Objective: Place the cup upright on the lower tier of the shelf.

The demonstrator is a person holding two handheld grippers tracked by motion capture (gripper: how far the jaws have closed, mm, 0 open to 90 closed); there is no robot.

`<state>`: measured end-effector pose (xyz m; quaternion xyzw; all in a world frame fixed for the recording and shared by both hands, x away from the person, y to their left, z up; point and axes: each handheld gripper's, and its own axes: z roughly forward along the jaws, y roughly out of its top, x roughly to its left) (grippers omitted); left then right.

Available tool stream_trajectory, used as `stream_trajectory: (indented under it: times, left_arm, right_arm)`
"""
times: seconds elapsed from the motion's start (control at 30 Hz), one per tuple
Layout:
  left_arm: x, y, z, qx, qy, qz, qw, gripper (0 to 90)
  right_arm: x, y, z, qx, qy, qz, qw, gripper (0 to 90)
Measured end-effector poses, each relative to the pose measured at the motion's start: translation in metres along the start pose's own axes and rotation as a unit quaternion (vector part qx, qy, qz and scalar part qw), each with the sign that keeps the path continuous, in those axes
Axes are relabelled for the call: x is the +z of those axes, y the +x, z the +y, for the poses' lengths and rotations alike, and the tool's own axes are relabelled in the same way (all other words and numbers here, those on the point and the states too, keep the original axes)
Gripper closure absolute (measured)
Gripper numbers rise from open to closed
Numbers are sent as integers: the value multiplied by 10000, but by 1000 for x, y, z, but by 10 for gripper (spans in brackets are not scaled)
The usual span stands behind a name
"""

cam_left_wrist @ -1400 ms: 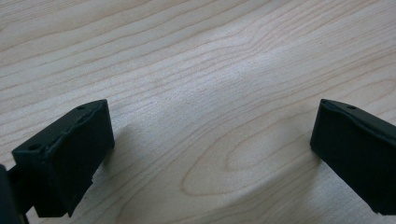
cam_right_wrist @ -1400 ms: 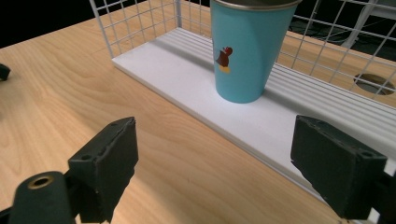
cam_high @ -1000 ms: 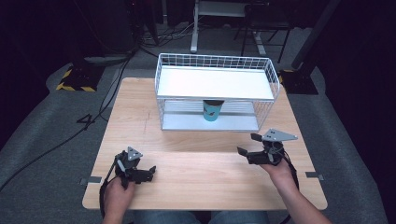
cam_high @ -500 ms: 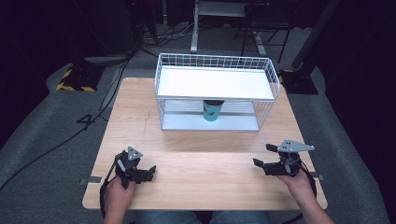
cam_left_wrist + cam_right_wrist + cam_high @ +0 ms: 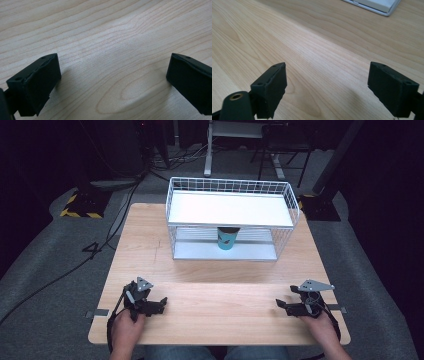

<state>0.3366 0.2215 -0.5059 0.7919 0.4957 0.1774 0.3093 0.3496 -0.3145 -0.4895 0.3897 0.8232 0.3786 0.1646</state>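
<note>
The left gripper (image 5: 113,75) has its two black jaws far apart, with nothing between them but bare wood. In the left gripper view the jaws sit low, right down on the table (image 5: 105,32). In the high view this left gripper (image 5: 161,303) lies near the front left corner of the table (image 5: 220,270), and the person's left hand (image 5: 126,330) holds it from behind. Its jaws point toward the middle of the table.

The right gripper (image 5: 327,85) is wide apart too, and it holds nothing. In the right gripper view there is only wood between its jaws, and a corner of the white basket's (image 5: 377,6) flat bottom shows at the top edge. In the high view the right gripper (image 5: 281,305) lies near the front right corner, with the right hand (image 5: 320,325) behind it. Its jaws point left, toward the other gripper. The two grippers are well apart from each other.

Farther back on the table stands the white wire basket (image 5: 172,205). It has a flat white shelf on top and a lower floor under it. A small blue cup (image 5: 227,238) with a dark rim stands upright on the lower floor, under the shelf, near the middle. The cup is well apart from both grippers.

Around the table is a grey floor (image 5: 45,265) with black cables on it.
</note>
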Motion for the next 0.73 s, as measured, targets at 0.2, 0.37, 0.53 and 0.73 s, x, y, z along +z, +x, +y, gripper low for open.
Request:
stream_trajectory:
  times: [0.2,0.37,0.53,0.73]
  left_arm:
    - [0,0,0,7,3,-3,10000,0]
    - [0,0,0,23,12,-8,10000,0]
    - [0,1,1,2,11,0,10000,0]
    - [0,1,1,-108,13,78,9999,0]
  right_arm:
    - [8,-2,-4,-74,202,-107,9997,161]
    - [12,-2,-8,-46,193,-132,9997,153]
    - [13,-1,-9,-60,143,-179,9997,131]
    - [15,1,-8,85,194,-319,9993,83]
